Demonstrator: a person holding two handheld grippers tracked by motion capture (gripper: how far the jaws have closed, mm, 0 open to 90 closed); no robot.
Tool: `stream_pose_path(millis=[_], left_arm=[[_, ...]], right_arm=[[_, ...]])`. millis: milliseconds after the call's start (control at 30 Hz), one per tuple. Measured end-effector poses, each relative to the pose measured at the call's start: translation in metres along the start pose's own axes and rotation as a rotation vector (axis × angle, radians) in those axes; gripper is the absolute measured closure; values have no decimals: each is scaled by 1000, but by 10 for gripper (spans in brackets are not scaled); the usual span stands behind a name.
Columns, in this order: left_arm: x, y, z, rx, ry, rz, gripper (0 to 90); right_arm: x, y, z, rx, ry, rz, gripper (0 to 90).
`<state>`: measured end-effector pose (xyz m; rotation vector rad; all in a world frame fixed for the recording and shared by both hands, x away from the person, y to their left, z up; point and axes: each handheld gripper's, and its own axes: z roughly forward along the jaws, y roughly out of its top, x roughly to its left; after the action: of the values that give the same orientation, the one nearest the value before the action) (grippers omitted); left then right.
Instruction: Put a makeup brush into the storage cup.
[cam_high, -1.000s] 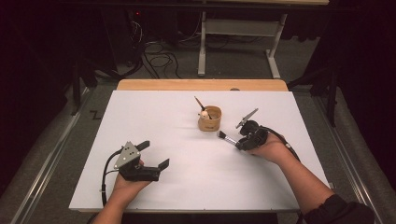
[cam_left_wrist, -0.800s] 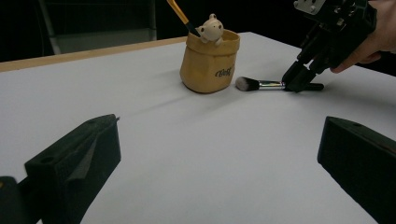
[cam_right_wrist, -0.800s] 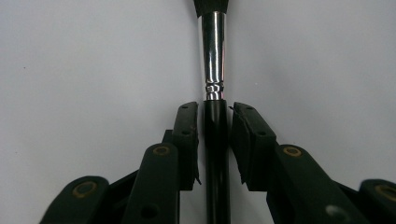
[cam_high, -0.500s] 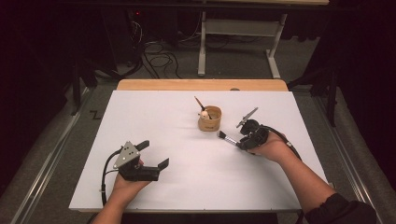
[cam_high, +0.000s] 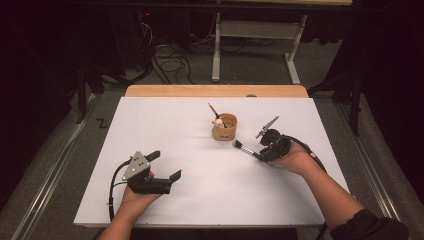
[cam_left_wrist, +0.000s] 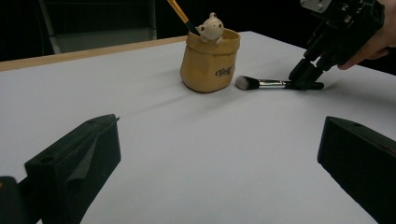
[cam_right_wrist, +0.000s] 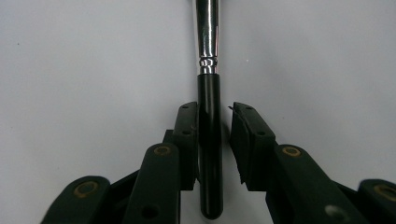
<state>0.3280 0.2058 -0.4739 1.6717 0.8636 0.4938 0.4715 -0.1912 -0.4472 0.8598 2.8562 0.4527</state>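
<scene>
A black-handled makeup brush (cam_high: 246, 149) lies flat on the white table, its bristles pointing at a small tan cup (cam_high: 224, 129). My right gripper (cam_high: 260, 155) is lowered over the handle's end. In the right gripper view the handle (cam_right_wrist: 208, 140) lies between the jaws, touching the left one, with a slim gap to the right one, so my right gripper (cam_right_wrist: 214, 109) is open. The cup (cam_left_wrist: 208, 60) holds an orange-handled brush (cam_left_wrist: 180, 11) and has a small bear figure (cam_left_wrist: 211, 28) on its rim. My left gripper (cam_high: 166, 165) rests open near the front left, holding nothing.
The white table top (cam_high: 200, 205) has a wooden strip (cam_high: 215, 91) along its far edge. Beyond it are a dark floor, cables and a metal table frame (cam_high: 216, 50). A wide bare stretch of white lies between my left gripper (cam_left_wrist: 219, 135) and the cup.
The right hand and gripper have shifted very slightly to the right over the brush handle. The brush, the cup and my left gripper have stayed put.
</scene>
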Motion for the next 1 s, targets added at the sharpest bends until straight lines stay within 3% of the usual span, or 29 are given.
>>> stream_pose_path(millis=[1000], left_arm=[[0,0,-1,-4,-1,0,0]], right_arm=[[5,8,5,38,-6,-52,796]])
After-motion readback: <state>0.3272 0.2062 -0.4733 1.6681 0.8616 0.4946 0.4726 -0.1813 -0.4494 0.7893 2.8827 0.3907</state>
